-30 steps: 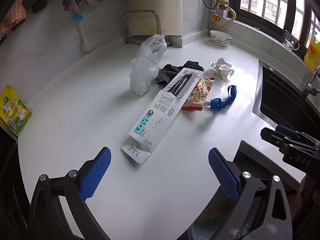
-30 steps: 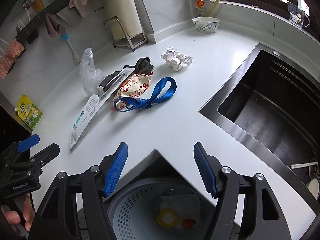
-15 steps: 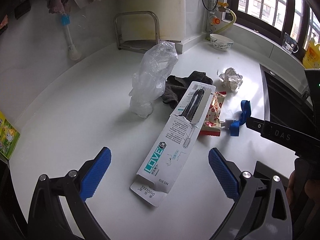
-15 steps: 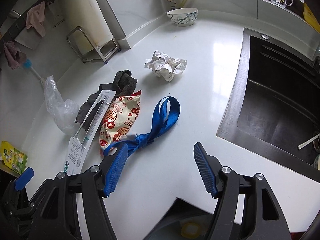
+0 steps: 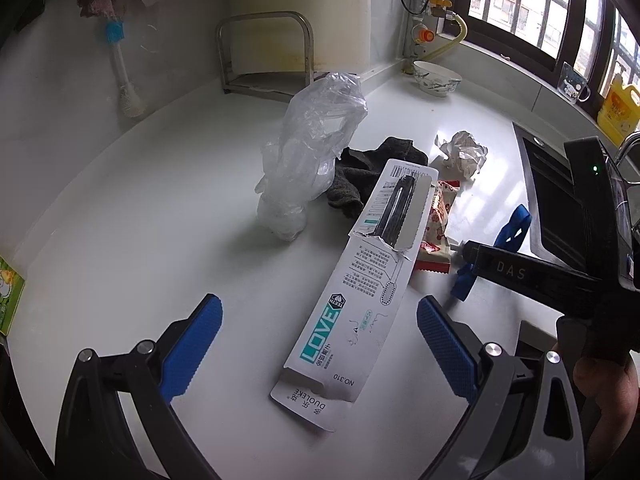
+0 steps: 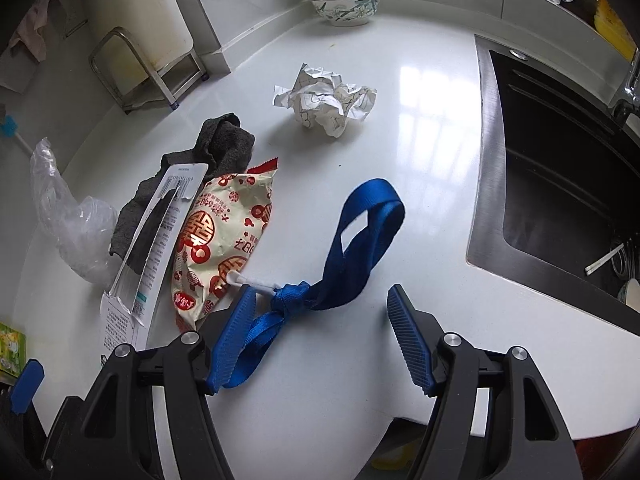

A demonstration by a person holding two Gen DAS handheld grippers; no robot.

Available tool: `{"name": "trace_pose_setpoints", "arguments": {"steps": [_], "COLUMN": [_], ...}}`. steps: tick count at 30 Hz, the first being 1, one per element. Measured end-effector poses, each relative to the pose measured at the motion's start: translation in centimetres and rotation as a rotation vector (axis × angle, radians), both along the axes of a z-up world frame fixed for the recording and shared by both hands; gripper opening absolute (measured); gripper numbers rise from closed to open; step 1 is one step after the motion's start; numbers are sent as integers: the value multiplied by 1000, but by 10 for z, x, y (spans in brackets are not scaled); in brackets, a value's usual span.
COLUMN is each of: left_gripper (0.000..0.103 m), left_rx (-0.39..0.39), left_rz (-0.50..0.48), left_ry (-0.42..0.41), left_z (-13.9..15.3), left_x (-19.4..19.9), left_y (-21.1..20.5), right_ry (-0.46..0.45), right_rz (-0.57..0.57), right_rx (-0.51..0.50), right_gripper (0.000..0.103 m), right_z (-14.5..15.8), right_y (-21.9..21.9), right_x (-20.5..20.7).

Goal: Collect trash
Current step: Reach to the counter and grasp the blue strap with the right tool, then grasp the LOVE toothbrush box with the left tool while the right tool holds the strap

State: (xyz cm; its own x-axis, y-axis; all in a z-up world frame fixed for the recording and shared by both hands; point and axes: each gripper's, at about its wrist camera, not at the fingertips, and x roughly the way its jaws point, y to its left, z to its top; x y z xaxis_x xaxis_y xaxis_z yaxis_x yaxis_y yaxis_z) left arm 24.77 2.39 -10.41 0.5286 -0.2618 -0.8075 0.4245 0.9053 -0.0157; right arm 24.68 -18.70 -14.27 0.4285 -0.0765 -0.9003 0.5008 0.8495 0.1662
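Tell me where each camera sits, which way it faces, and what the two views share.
Left wrist: on the left gripper, angled down at the toothbrush package; its open blue fingers, the right gripper's side and a hand show.
Right wrist: on the right gripper, angled down at the blue strap; its open fingers show.
Shared: white counter, snack wrapper, crumpled paper.

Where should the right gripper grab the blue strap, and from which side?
Judging from the pose, at the knot: it is the thickest part of the blue strap, bunched up off the counter, while the tail lies flat. Come from above; the open right gripper hangs just short of it. Mind the white tag beside it.
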Motion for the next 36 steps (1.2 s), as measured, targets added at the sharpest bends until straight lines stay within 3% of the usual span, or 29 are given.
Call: {"name": "trace_pose_setpoints", "arguments": {"steps": [1,6,9,28,30,35,36], "left_gripper": [96,96,96,95,89,58,56], "left_rx": [-3,-12,-15,-16,-37,-50,-53], "left_rz": [-3,-21,-33,-97,-101,-117,-123], "left_ry": [2,13,21,77,88,117,118], "left_z": [-1,-5,-9,-46,-48,-54,-53], "left_x": [1,1,1,18,20,21,21], "left_y": [0,-5,-9,-42,-42,-42,-42], "right_ry": [-1,-28,-48,-121,-124,-128,-129], "right_rz": [4,33,47,31,35,53,58], "right_rx": [-4,14,32,50,53,57,57], "right_gripper": [64,26,19,16,16,16,16], "right_z": [-1,0,1,14,15,17,18], "right_y": [1,0,-2,-19,-17,-11,-9], "right_x": [-1,-3,-8,-47,-51,-61,-63]}}
